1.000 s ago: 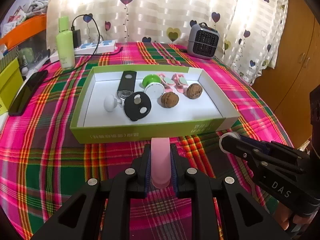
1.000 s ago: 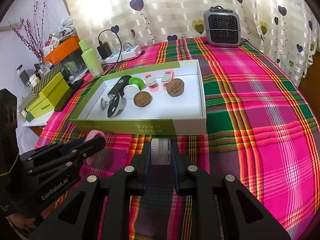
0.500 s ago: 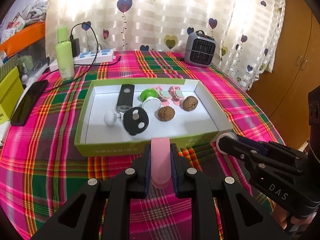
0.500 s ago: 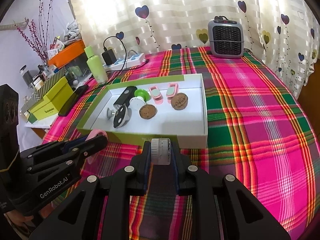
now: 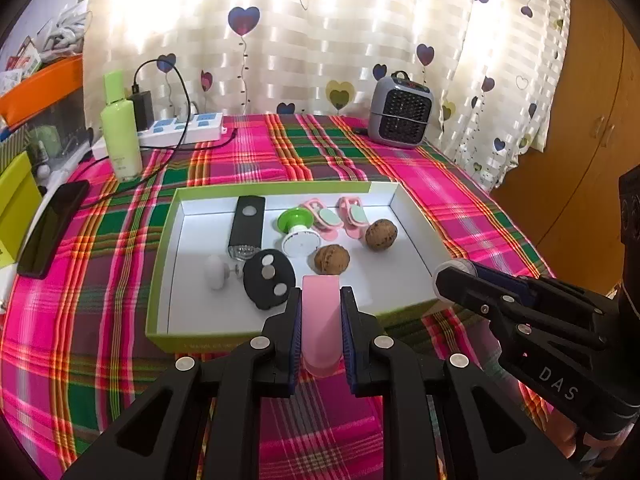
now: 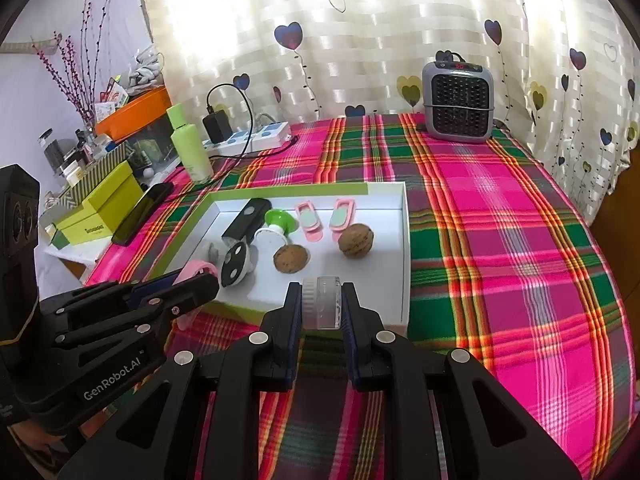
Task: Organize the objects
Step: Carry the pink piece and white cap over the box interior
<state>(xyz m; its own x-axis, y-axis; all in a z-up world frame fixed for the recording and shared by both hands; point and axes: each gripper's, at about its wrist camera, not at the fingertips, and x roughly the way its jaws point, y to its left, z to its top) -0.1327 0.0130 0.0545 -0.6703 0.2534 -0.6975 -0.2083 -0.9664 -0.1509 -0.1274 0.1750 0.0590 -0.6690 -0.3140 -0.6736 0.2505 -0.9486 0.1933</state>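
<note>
My left gripper (image 5: 320,316) is shut on a pink ring-shaped band (image 5: 321,322), held above the near rim of a green-edged white tray (image 5: 276,190). My right gripper (image 6: 321,308) is shut on a small clear and white round piece (image 6: 322,304), also over the tray's near rim (image 6: 404,280). Inside the tray lie two walnuts (image 5: 332,258) (image 5: 381,234), two pink clips (image 5: 354,216), a green and white round piece (image 5: 298,232), a black flat bar (image 5: 248,224), a black disc with white dots (image 5: 269,278) and a white knob (image 5: 216,271). Each gripper shows in the other's view, the right gripper (image 5: 448,276) and the left gripper (image 6: 200,280).
A pink and green plaid cloth (image 6: 500,240) covers the table. At the back stand a grey heater (image 6: 458,100), a power strip with charger (image 6: 256,140) and a green bottle (image 6: 190,144). A black phone (image 5: 52,228) and yellow-green boxes (image 6: 96,208) lie at the left edge.
Both grippers have risen and drawn back a little with their objects still held; the tray looks smaller and lower in both views. Nothing inside the tray has moved.
</note>
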